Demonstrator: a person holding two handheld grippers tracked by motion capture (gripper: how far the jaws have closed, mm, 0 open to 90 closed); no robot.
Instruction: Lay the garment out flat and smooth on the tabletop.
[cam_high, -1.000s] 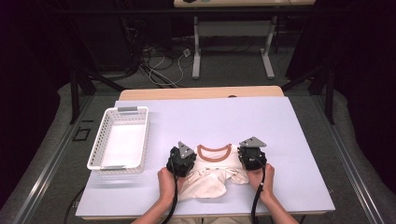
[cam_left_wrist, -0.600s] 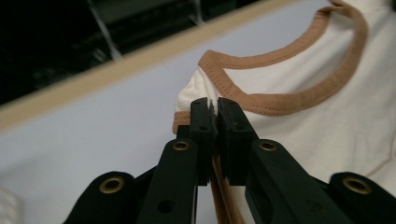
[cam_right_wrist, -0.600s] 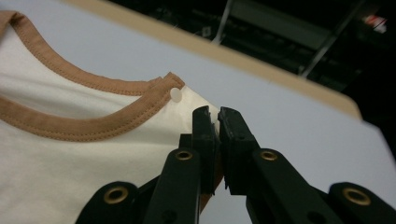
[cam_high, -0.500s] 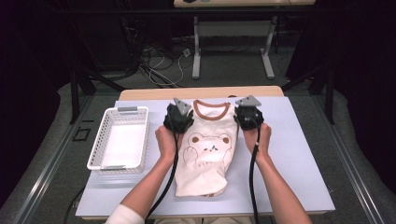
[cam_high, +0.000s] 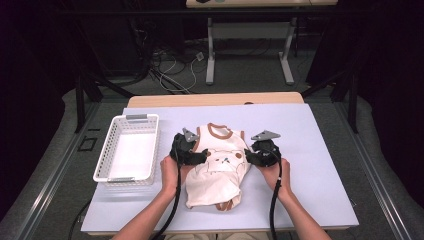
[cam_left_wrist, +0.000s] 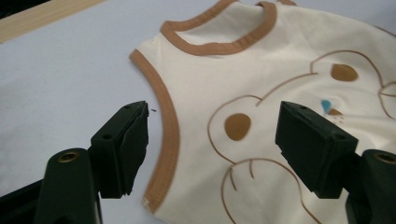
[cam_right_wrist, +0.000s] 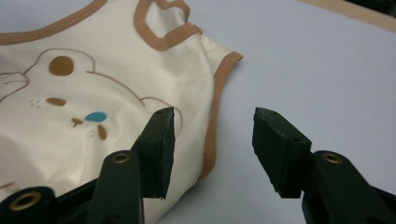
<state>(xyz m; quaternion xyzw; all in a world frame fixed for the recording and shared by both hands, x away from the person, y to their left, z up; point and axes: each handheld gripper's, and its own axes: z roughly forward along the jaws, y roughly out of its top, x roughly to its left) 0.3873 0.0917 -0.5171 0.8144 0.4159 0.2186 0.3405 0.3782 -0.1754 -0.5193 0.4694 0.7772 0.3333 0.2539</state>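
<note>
Left gripper (cam_high: 202, 156) over shirt (cam_high: 217, 170) left armhole edge, jaws just opening, apart, gripping nothing; right gripper (cam_high: 248, 156) at right armhole edge, jaws just opening, nothing held. Shirt flat on table (cam_high: 310, 150) centre, bear print up, collar far, hem near. White basket (cam_high: 128, 150) left of shirt, apart

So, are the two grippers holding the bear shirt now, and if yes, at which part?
Nothing is held. The left gripper and right gripper have just been opening; their jaws stand apart above the sleeveless bear shirt, over its brown armhole trims, without pressing on it.
</note>
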